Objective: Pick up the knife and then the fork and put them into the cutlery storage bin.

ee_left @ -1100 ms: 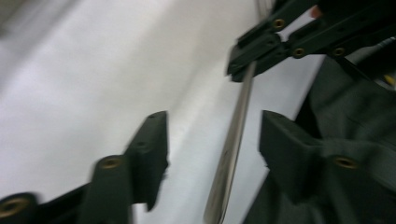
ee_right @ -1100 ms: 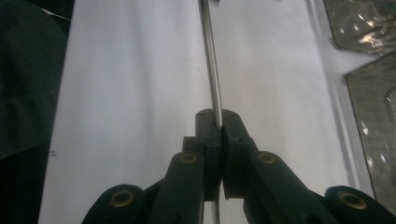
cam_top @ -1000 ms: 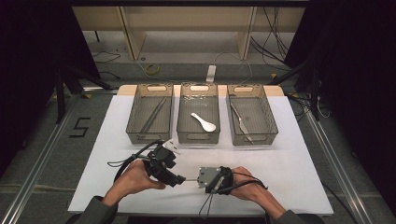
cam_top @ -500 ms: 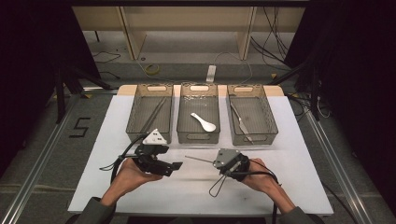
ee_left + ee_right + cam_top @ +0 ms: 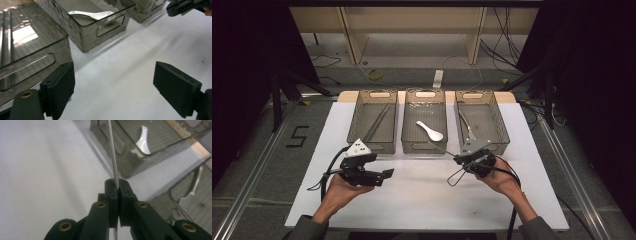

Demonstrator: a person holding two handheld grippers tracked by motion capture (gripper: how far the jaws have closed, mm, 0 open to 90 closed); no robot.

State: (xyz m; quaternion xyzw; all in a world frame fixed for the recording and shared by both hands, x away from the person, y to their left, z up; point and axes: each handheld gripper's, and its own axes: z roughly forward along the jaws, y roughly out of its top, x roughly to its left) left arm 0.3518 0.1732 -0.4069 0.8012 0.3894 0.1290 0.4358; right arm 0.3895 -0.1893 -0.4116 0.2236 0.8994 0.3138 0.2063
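My right gripper [image 5: 459,159] [image 5: 117,182] is shut on a thin metal chopstick [image 5: 441,148] [image 5: 112,152], held near one end. The stick points up and to the left, toward the front wall of the middle bin [image 5: 424,148]. My left gripper [image 5: 382,176] [image 5: 113,77] hovers over the white mat at the left. Its jaws have just been opening and stand wide apart with nothing between them. The right gripper [image 5: 185,6] also shows far off in the left gripper view.
Three smoky clear bins stand in a row at the back of the white mat [image 5: 422,200]. The left bin [image 5: 357,145] [image 5: 32,50] holds chopsticks. The middle bin holds a white spoon [image 5: 430,131] [image 5: 92,15] [image 5: 143,142]. The right bin [image 5: 499,145] holds a metal fork [image 5: 466,125].
The two hands have drawn apart. The left gripper opened and slid left. The right gripper carried the chopstick to the right and toward the bins.
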